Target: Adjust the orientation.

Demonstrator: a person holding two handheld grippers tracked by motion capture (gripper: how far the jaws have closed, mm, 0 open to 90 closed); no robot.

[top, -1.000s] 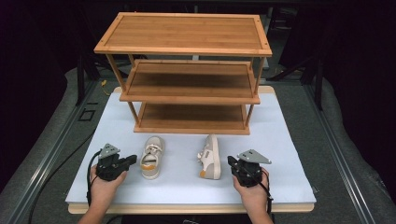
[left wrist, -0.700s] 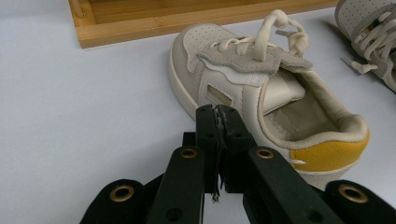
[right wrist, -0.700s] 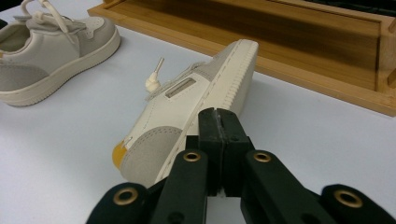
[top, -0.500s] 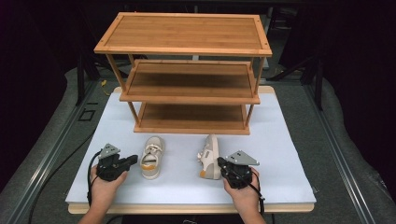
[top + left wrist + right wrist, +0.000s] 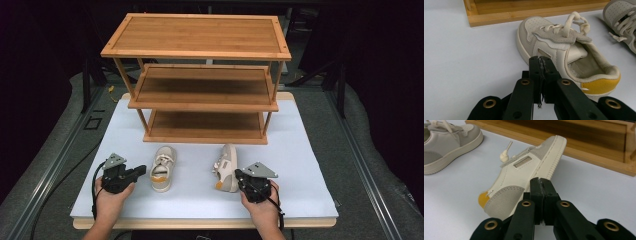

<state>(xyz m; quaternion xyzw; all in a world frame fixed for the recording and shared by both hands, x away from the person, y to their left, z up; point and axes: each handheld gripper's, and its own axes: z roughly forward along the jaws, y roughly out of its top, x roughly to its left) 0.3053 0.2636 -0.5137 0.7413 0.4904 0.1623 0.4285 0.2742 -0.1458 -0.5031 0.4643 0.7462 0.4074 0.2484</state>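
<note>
Two cream sneakers with yellow heel tabs lie on the white mat in front of a wooden rack. The left sneaker (image 5: 162,169) (image 5: 564,50) stands upright, toe toward the rack. The right sneaker (image 5: 227,167) (image 5: 524,176) lies tipped on its side, sole facing right. My left gripper (image 5: 141,170) (image 5: 541,63) is shut and empty, its tips just left of the upright sneaker's side. My right gripper (image 5: 238,175) (image 5: 541,184) is shut and empty, close against the heel end of the tipped sneaker's sole.
A three-tier bamboo rack (image 5: 200,35) stands at the back of the mat (image 5: 310,165); its bottom shelf (image 5: 536,10) (image 5: 586,142) lies just beyond the sneakers. Black surroundings and metal rails border the table.
My right gripper has moved left, up against the tipped sneaker's heel. The left gripper and both sneakers have stayed where they were.
</note>
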